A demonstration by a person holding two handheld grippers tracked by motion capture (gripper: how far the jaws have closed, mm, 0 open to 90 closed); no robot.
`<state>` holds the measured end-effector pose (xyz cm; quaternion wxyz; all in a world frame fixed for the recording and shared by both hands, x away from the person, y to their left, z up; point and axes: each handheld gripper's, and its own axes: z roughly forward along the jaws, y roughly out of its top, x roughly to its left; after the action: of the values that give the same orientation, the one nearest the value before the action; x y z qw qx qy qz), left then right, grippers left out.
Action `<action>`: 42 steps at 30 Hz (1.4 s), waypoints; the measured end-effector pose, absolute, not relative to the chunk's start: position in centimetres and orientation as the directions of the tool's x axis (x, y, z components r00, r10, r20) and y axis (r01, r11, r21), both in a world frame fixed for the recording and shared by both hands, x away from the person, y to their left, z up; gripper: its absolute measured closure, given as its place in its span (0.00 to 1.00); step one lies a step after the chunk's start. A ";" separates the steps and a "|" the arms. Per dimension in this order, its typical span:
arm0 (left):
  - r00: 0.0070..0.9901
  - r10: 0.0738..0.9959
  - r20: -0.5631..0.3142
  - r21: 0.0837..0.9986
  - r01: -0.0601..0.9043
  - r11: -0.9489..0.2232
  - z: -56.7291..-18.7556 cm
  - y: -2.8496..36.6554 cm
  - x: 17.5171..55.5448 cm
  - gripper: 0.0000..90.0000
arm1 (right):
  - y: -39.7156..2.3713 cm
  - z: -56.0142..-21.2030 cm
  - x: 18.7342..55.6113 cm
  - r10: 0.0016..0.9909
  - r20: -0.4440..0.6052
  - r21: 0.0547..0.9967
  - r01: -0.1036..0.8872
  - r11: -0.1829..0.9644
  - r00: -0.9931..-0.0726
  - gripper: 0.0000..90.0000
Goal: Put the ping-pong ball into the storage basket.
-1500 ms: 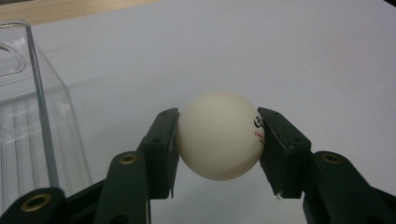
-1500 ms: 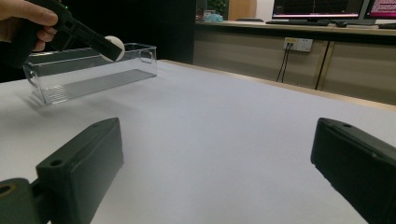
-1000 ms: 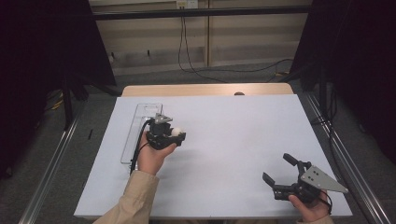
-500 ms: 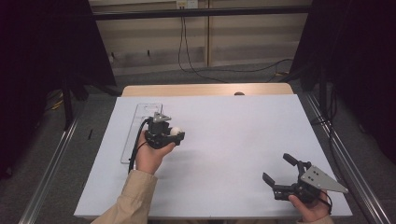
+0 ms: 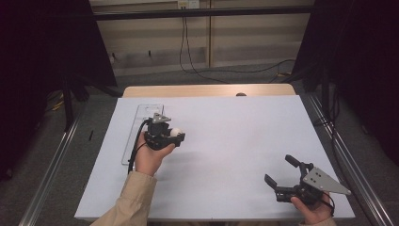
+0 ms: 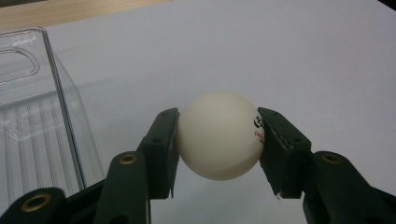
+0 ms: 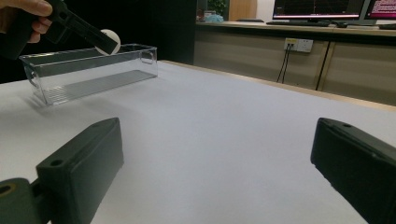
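Squeezing the ball [image 6: 218, 140] tight from both sides with the left gripper [image 5: 174, 137], pressing the black jaws on its round white skin. Holding it up a little above the table [image 5: 226, 141], over the left half, about midway between the near edge and the far edge. Keeping it just beside the box [image 5: 141, 115], on the right side of that box and not yet over it. Seeing the clear box lying near the left edge of the table, open on top, with nothing showing inside. Seeing its long way running from the near edge toward the far edge, so stretching along next to the ball and not across its path. Needing, by the look of it, only a short slide toward the left edge to bring the ball over the long right wall, then a letting go to drop it in. Aiming for the middle of that long side, probably the safest spot, with lots of room both ways. Resting the right gripper [image 5: 279, 170] far off by the near right corner, with jaws spread wide and gripping nothing. Leaving the job to the left hand, much the nearer one to the box. Watching out for the wall: maybe bumping it and pushing the light box, or maybe bouncing the round ball back out.
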<state>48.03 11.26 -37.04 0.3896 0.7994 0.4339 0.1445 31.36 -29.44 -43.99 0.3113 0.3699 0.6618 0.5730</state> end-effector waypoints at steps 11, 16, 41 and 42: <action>0.560 0.820 -0.123 0.756 0.588 -0.288 -36.8 11.6 48.0 0.57 | -29.5 -44.0 31.3 0.846 0.014 0.989 0.133 0.068 -0.533 0.02; 0.576 0.810 -0.109 0.751 0.582 -0.313 -36.6 12.0 48.1 0.57 | -29.5 -44.0 31.3 0.847 0.016 0.989 0.134 0.065 -0.531 0.02; 0.541 0.833 -0.116 0.753 0.595 -0.282 -36.5 13.2 48.1 0.57 | -29.4 -44.0 31.3 0.848 0.014 0.989 0.132 0.066 -0.530 0.02; 0.543 0.832 -0.117 0.754 0.593 -0.281 -36.5 13.2 48.1 0.57 | -29.4 -44.0 31.3 0.848 0.014 0.989 0.132 0.066 -0.530 0.02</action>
<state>48.13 13.21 -36.54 0.3924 0.7858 0.4533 0.1521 31.34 -29.44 -43.96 0.3120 0.3711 0.6599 0.5740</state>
